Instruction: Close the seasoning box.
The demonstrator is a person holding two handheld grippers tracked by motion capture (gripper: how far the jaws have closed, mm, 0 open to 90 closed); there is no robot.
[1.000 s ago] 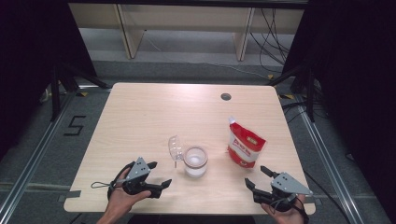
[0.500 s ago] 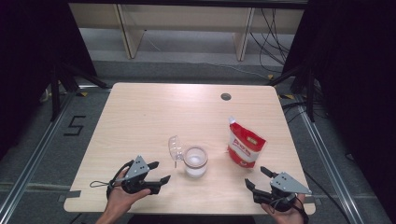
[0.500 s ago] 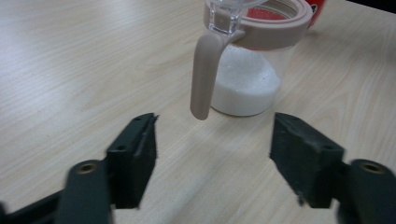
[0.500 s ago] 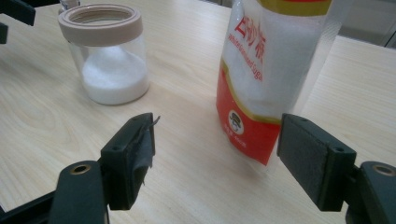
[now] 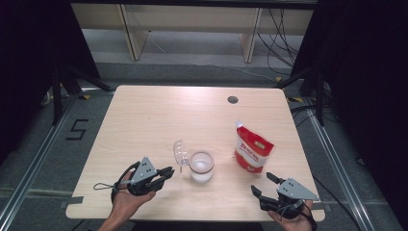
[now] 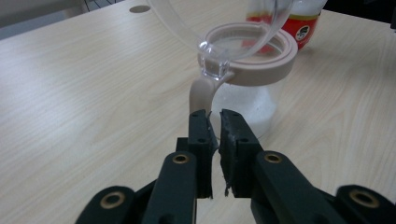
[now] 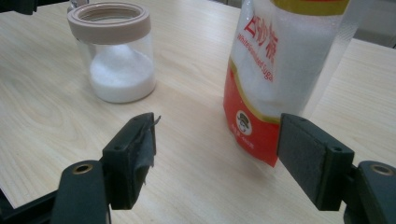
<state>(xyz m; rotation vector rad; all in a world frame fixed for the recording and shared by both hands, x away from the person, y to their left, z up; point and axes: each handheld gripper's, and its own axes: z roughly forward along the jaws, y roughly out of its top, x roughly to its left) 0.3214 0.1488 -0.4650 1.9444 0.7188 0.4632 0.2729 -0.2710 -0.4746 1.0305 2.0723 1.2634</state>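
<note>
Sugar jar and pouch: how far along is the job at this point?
Done: the sugar jar stands with its clear lid flipped open and some sugar already at the bottom. In hand: the left gripper has just been closing, nearly shut with nothing clearly between its jaws, just short of the jar's hinge strap. Left: the right gripper is open, not yet gripping the sugar pouch.

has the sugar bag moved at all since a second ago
No. In the high view the sugar bag stands at the same spot as before, just toward the person from the table's dark hole and right of the jar.
</note>
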